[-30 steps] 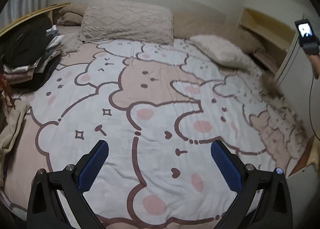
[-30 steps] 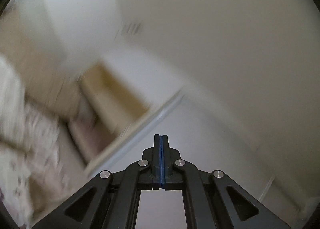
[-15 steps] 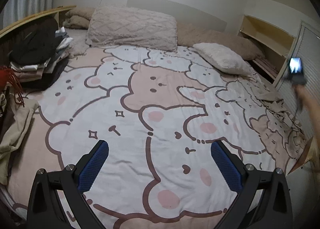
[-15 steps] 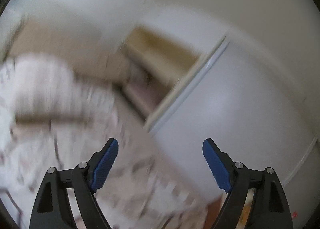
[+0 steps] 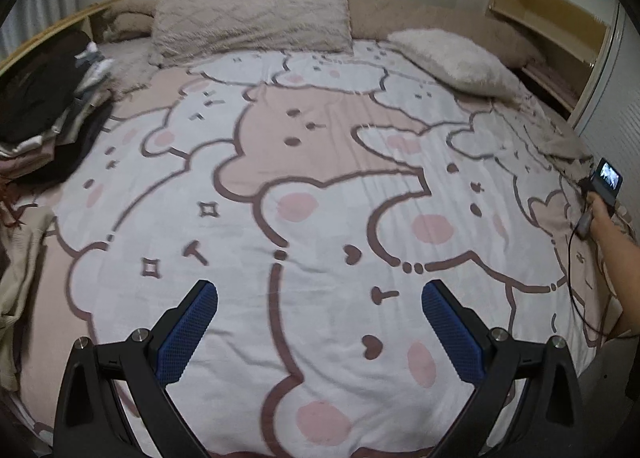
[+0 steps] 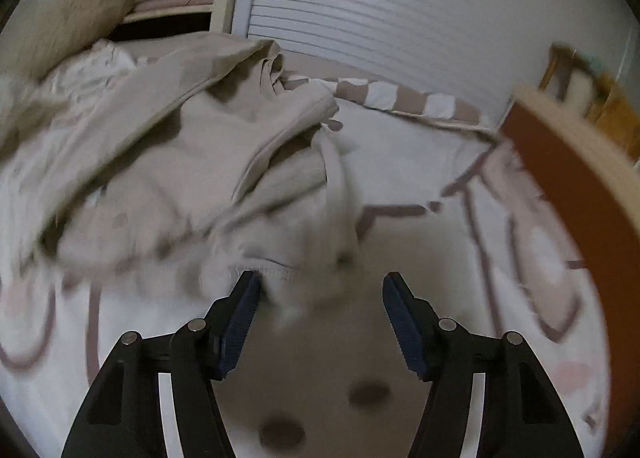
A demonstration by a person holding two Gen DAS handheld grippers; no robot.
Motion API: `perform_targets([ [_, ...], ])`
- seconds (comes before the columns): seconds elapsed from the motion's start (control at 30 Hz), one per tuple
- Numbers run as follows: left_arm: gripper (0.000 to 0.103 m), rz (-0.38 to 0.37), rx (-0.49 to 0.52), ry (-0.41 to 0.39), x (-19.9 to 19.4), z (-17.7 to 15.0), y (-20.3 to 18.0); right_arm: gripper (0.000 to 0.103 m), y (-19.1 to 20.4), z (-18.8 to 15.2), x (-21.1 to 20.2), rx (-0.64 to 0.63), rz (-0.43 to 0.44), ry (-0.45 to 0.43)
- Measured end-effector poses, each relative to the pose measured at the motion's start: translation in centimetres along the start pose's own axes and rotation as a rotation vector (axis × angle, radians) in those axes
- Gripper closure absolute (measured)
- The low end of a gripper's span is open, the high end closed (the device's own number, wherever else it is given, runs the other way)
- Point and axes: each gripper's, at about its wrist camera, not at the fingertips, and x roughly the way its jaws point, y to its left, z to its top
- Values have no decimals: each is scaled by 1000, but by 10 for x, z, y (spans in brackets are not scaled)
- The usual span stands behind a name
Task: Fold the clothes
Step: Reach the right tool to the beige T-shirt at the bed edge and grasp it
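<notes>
My right claw [image 6: 320,318]: jaws apart, just been narrowing from wider; a second ago clamped together, aimed at wall. Now swung down over crumpled beige garment [image 6: 208,161] at bed [image 5: 320,217] edge, hem between pads, not pinched. Left claw [image 5: 320,330] apart, empty, over bedsheet. Pickup looks imminent.

— What do you have in front of you?
— A beige garment [image 6: 192,161], crumpled and unfolded, heaped on the bed's right edge by the slatted door.
— Its near end?
— A stitched hem [image 6: 276,272], blurred, lying on the sheet.
</notes>
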Motion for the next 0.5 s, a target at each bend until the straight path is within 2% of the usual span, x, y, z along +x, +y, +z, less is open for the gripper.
perform_targets([
  [0.03,0,-7,4,11,4,0,-3,44,-1,8,4,5,35,9],
  [0.07,0,-13,7,20,6,1,-6,62,1,17,11,2,91,24],
  [0.1,0,-19,9,24,7,1,-8,70,4,23,15,-11,135,32],
  [0.13,1,-25,11,28,8,1,-11,86,6,29,16,-29,169,36],
  [0.17,2,-32,15,33,8,1,-13,96,9,34,18,-46,203,40],
  [0.37,2,-51,25,11,-5,2,-10,97,32,76,-81,-15,537,-122],
  [0.5,2,-59,6,-34,-24,-2,2,97,51,100,-211,-90,777,-301],
])
